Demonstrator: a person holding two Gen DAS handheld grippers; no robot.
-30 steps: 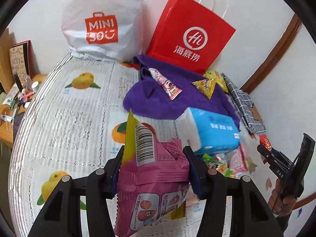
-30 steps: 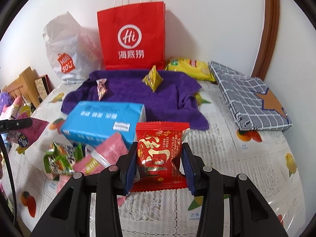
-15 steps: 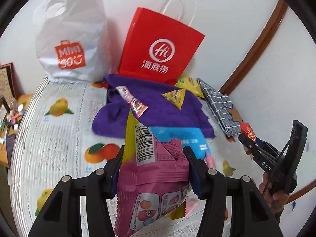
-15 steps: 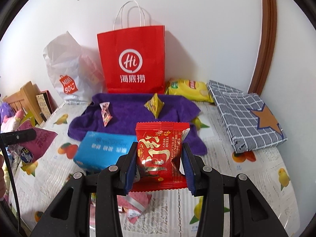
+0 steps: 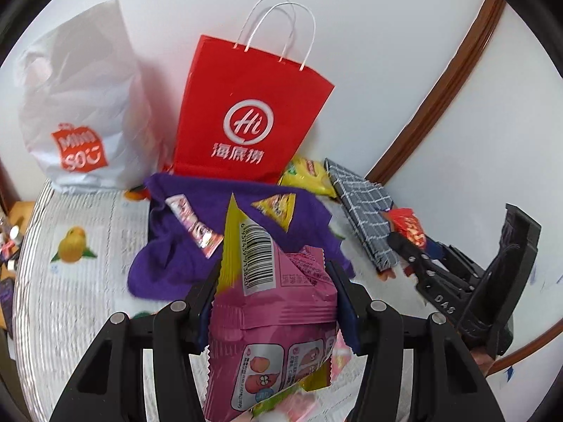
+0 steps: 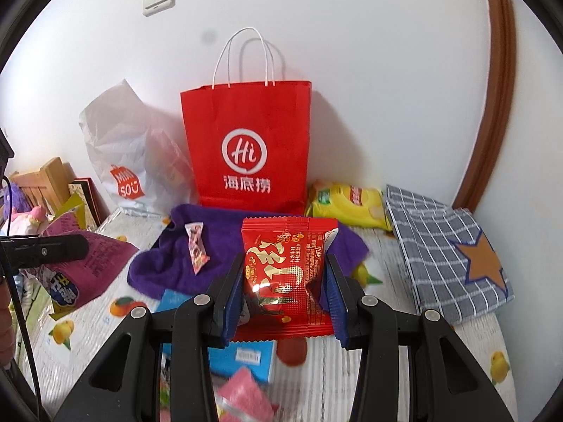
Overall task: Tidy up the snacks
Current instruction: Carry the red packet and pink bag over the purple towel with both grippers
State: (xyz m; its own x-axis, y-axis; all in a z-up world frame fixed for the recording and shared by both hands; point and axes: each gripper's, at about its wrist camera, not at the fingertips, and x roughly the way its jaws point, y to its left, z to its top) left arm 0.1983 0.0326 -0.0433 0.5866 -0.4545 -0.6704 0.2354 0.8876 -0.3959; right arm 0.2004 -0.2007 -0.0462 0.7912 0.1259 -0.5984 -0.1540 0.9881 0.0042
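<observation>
Left wrist: left claw tilted downward, clamping pink packet.

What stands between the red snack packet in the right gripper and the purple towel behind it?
Nothing visible blocks it. The red snack packet, clamped in the right gripper, is raised directly before the purple towel; only a small pink packet lies on the towel's left part.

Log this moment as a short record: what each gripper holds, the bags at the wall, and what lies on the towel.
left gripper: shut on pink snack packet
right gripper: shut on red snack packet
bags at wall: red paper bag, white plastic bag
on purple towel: small pink packet, yellow triangular packet
</observation>
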